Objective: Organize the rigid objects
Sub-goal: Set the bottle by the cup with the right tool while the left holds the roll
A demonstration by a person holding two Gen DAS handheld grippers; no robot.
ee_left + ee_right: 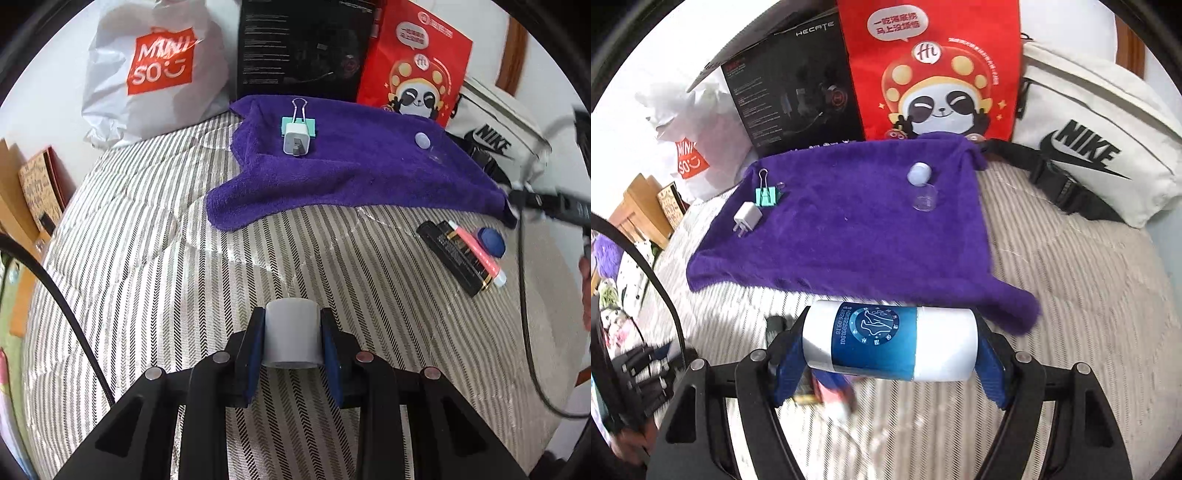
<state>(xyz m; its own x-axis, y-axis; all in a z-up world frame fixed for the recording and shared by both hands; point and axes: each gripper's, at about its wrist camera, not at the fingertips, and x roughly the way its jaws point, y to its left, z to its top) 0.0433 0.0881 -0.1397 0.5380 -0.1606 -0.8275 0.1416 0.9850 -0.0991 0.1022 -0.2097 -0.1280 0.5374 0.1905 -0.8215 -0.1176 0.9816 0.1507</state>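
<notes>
My left gripper (291, 321) is shut on a small grey cylinder (291, 338), held low over the striped bedspread (147, 258). My right gripper (892, 332) is shut on a white and blue bottle (886, 341), which lies sideways with a pad on each end, just in front of the purple towel (849, 229). On the towel (351, 173) lie a teal binder clip (300, 123) (764, 195), a white charger plug (297, 140) (748, 218) and a small clear bottle with a lavender cap (423, 141) (919, 177).
A black box (450, 258), a pink tube (476, 253) and a blue piece (491, 242) lie right of the towel. Behind it stand a white Miniso bag (155, 66), a black carton (798, 99), a red panda bag (938, 74) and a white Nike bag (1100, 147).
</notes>
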